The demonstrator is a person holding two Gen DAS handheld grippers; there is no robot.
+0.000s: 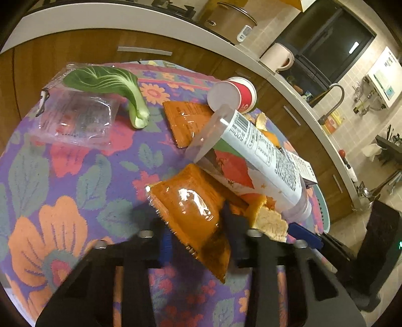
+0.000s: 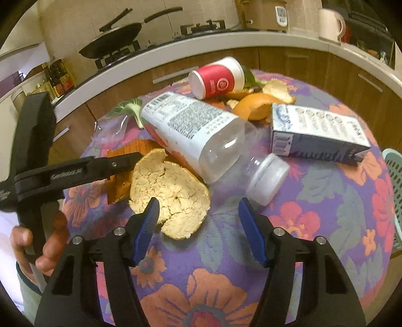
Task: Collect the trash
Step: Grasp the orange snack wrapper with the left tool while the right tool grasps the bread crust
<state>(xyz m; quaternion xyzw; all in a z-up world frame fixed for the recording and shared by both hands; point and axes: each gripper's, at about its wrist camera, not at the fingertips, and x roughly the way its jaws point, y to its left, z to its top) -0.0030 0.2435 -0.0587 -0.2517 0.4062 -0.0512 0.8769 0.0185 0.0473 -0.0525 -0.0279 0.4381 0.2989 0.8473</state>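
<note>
Trash lies on a round table with a flowered cloth [image 1: 62, 176]. My left gripper [image 1: 201, 239] is shut on an orange snack wrapper [image 1: 193, 213], held just above the cloth. It also shows in the right wrist view [image 2: 120, 163]. My right gripper [image 2: 198, 221] is open, with a big orange peel [image 2: 173, 193] at its left finger. An empty plastic bottle [image 2: 201, 135] lies across the pile, with a red paper cup [image 2: 218, 78], a milk carton [image 2: 316, 133] and more peel [image 2: 261, 103] behind it. A bok choy leaf [image 1: 110, 88], a clear bag [image 1: 75, 118] and a second orange wrapper [image 1: 186, 120] lie farther off.
A light green basket [image 2: 394, 196] stands at the table's right edge. A kitchen counter [image 2: 176, 47] with a stove, a pan [image 2: 113, 37], a rice cooker and a kettle [image 2: 329, 22] curves behind the table. A sink with a faucet [image 1: 334, 100] is on the right.
</note>
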